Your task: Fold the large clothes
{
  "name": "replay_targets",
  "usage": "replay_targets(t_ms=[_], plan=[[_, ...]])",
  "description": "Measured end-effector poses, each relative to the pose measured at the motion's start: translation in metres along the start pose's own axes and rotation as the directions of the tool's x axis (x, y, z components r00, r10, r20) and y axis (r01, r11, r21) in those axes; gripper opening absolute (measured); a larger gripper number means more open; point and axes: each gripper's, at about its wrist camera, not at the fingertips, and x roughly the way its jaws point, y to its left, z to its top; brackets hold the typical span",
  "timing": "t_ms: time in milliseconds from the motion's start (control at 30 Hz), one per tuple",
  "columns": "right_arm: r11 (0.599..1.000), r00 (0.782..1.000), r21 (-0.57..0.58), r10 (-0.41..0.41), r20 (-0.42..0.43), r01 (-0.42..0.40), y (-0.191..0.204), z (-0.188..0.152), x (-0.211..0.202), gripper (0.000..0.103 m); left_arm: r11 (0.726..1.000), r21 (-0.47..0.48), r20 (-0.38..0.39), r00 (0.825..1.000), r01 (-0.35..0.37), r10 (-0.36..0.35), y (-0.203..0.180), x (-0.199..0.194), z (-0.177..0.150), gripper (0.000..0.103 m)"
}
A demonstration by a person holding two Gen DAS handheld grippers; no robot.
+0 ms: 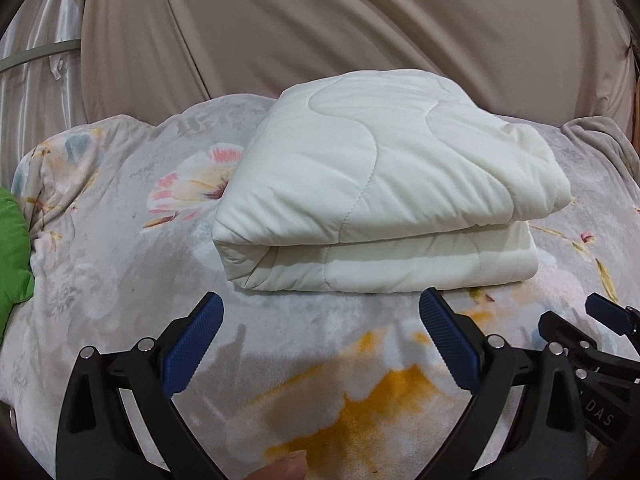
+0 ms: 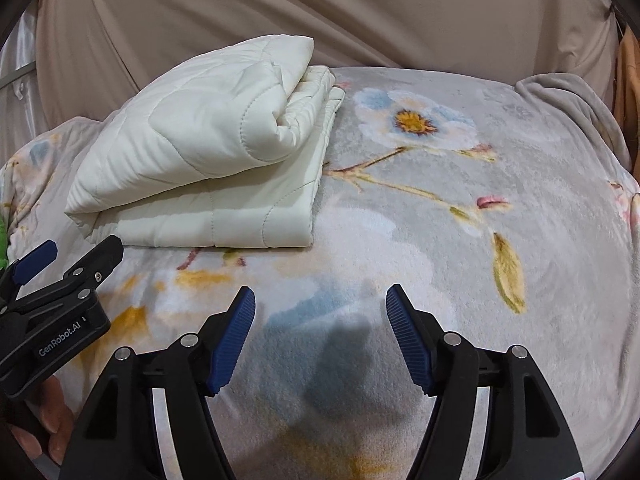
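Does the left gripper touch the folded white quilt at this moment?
Apart. In the left wrist view the left gripper is open, and a strip of flowered blanket shows between its fingertips and the quilt.

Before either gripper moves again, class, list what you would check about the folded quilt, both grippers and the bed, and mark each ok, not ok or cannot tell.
1. Cream quilt folded into a stack: ok.
2. Its layers lined up at the side edge: not ok, the top fold bulges and sits askew.
3. Left gripper open, nothing between its fingers: ok.
4. Right gripper open, holding nothing: ok.
5. Quilt resting fully on the floral blanket: ok.
6. Quilt's far side tidy: cannot tell.
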Motion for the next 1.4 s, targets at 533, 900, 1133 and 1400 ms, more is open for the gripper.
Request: replay_targets(t_ms=[533, 900, 1133, 1400], plan=[[0.996, 0.998, -0.056, -0.065, 0.024, 0.066, 0.013, -0.004, -0.002, 0.066, 1.0, -0.022, -0.023, 1.0, 0.009, -0.01, 0.003, 0.006, -0.003, 0.096], [0.995, 0.997, -0.064, -0.069, 0.043, 0.071, 0.012, -0.004, -0.006, 0.066, 1.0, -0.019, -0.018, 1.0, 0.009, -0.009, 0.005, 0.005, -0.002, 0.096], [0.995, 0.997, -0.068, -0.065, 0.045, 0.068, 0.01, -0.004, -0.006, 0.066, 1.0, -0.017, -0.012, 1.0, 0.006, -0.007, 0.005, 0.004, -0.002, 0.096], [0.995, 0.997, -0.069, -0.068, 0.048, 0.071, 0.01, -0.003, -0.008, 0.066, 1.0, -0.006, -0.001, 1.0, 0.003, -0.003, 0.005, 0.002, -0.002, 0.095]])
